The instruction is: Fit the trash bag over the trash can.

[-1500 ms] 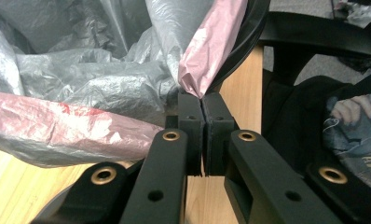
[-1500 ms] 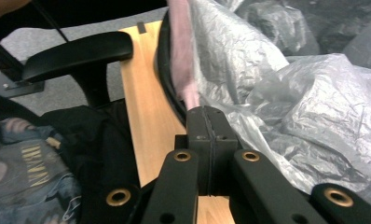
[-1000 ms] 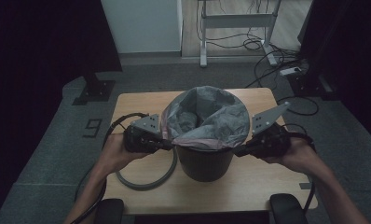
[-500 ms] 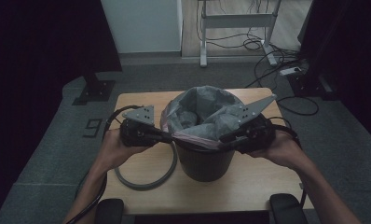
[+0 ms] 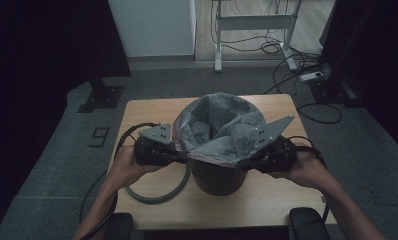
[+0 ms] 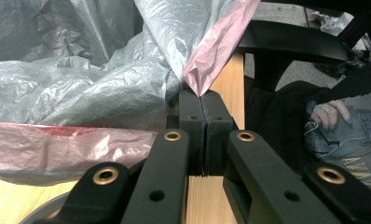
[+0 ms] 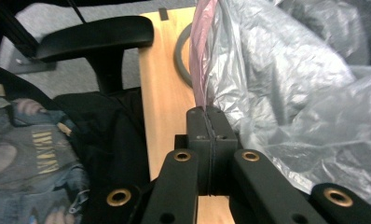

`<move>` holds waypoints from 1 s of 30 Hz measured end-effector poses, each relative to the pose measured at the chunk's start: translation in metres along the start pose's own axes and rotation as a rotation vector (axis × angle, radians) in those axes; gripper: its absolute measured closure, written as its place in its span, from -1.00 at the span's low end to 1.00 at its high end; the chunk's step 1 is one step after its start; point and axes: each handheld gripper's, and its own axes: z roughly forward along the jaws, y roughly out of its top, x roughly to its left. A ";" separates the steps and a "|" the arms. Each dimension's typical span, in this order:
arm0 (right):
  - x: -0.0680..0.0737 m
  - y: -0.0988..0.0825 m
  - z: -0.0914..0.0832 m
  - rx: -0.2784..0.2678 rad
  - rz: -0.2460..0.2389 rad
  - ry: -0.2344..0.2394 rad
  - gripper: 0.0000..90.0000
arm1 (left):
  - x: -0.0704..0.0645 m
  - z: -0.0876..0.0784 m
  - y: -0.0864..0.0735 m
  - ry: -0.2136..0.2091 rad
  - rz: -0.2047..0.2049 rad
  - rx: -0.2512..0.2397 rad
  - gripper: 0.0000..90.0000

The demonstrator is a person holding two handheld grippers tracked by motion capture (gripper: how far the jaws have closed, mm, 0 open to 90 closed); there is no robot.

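Note:
A dark bin (image 5: 217, 176) stands on the wooden table (image 5: 147, 110), lined with a grey plastic bag (image 5: 214, 125) that has a pink-red rim (image 5: 214, 157). My left gripper (image 5: 183, 156) is shut on the bag's rim at the bin's left side; in the left gripper view its jaws (image 6: 203, 105) pinch the pink edge (image 6: 216, 51). My right gripper (image 5: 243, 162) is shut on the rim at the near right; in the right gripper view the pink edge (image 7: 200, 51) rises from between its jaws (image 7: 207, 114). The bag's mouth hangs above the bin's rim.
A grey ring (image 5: 159, 192) lies flat on the table left of the bin, half under my left hand. Chair armrests (image 5: 307, 222) sit at the table's near edge. A white desk frame (image 5: 252, 25) and cables (image 5: 287, 50) are on the floor beyond.
Both grippers have moved closer together and toward the bin's near side, drawing the pinched bag rim with them. The bag's mouth has narrowed.

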 end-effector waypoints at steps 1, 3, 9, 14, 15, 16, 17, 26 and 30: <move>-0.001 -0.002 0.001 -0.001 0.003 0.004 0.99 | 0.000 0.001 0.000 -0.001 0.005 0.003 0.98; -0.002 -0.007 0.007 0.020 0.014 0.011 0.99 | -0.002 0.002 -0.002 -0.002 0.010 0.001 0.98; -0.007 -0.023 0.028 0.064 0.048 0.010 0.99 | 0.000 0.022 -0.012 0.020 -0.008 0.086 0.99; -0.011 -0.031 0.030 0.037 0.079 0.042 0.95 | 0.005 0.019 -0.013 0.008 -0.029 0.067 0.73; -0.012 -0.031 0.027 0.026 0.084 0.050 0.83 | 0.006 0.014 -0.013 0.010 -0.036 0.062 0.57; -0.012 -0.032 0.023 0.012 0.093 0.065 0.75 | 0.007 0.010 -0.013 0.007 -0.048 0.053 0.49; -0.012 -0.033 0.018 -0.001 0.097 0.072 0.66 | 0.008 0.004 -0.013 0.025 -0.055 0.039 0.39; -0.025 -0.048 -0.025 -0.043 0.199 0.000 0.30 | 0.028 -0.027 -0.018 0.144 -0.180 -0.007 0.11; -0.034 -0.051 -0.042 -0.063 0.250 -0.085 0.20 | 0.035 -0.034 -0.014 0.181 -0.205 -0.020 0.02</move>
